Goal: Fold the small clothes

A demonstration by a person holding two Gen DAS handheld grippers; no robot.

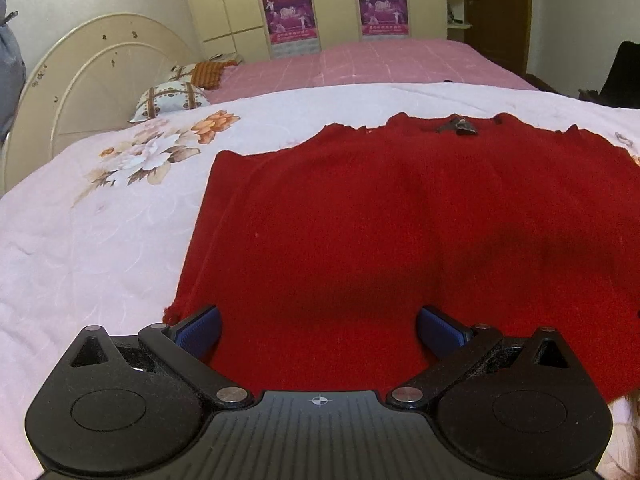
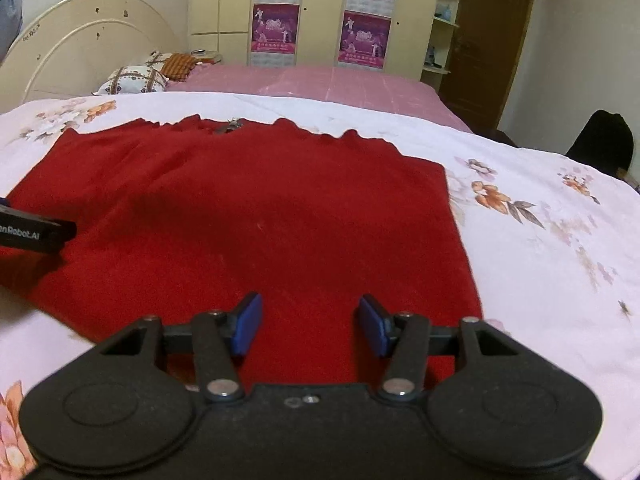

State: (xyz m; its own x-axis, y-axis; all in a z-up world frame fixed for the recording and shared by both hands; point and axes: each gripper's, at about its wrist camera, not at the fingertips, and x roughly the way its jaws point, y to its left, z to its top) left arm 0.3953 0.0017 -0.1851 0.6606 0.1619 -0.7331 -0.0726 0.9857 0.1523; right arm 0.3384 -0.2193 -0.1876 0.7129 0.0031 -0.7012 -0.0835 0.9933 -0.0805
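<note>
- Looking through left wrist: left gripper at 6 o'clock, jaws spread wide, nothing between the blue pads. It hangs over the near hem of the red sweater, which lies flat on the floral quilt, neckline at 12 o'clock.
- Right wrist: right gripper at 6 o'clock, jaws about half apart and empty, over the sweater's near hem. Left gripper's finger enters at 9 o'clock above the cloth.

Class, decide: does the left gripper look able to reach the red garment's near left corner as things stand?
Probably yes. The left gripper, jaws open, hovers over the red garment near that corner, with nothing in between.
</note>
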